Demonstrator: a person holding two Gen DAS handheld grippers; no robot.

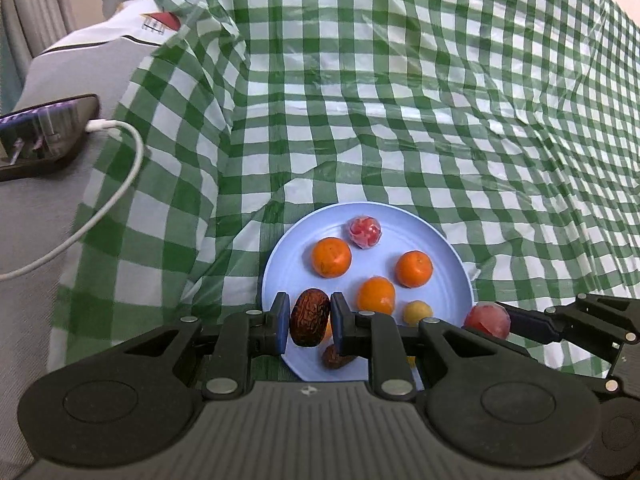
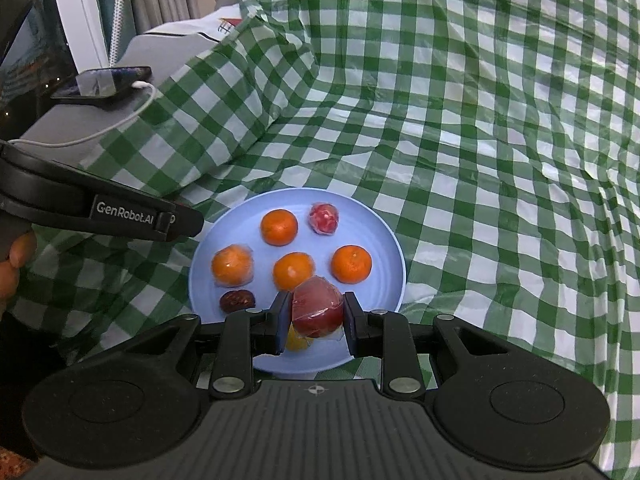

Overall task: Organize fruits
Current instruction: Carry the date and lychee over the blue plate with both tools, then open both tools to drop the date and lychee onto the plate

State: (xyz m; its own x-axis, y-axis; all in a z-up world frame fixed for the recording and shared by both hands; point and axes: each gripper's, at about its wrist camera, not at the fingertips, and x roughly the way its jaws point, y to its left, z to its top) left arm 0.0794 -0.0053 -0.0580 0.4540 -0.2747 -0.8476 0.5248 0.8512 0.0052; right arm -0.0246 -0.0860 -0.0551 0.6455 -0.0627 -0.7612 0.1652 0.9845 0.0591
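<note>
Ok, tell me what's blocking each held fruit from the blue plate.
Nothing visible. The left gripper holds a dried red date over the blue plate's near-left rim; the right gripper holds a wrapped red fruit just above a small yellow fruit.

Blue plate (image 2: 386,236): round, on green-checked cloth. Contents: four oranges, one film-wrapped (image 2: 232,266), three bare (image 2: 279,227) (image 2: 293,271) (image 2: 351,264); one small wrapped red fruit (image 2: 324,218) at the far rim; one wrinkled brown date (image 2: 237,301); one small yellow fruit (image 1: 417,313). Held above the plate: second date (image 1: 309,317), upright; larger wrapped red fruit (image 2: 317,312).
</note>
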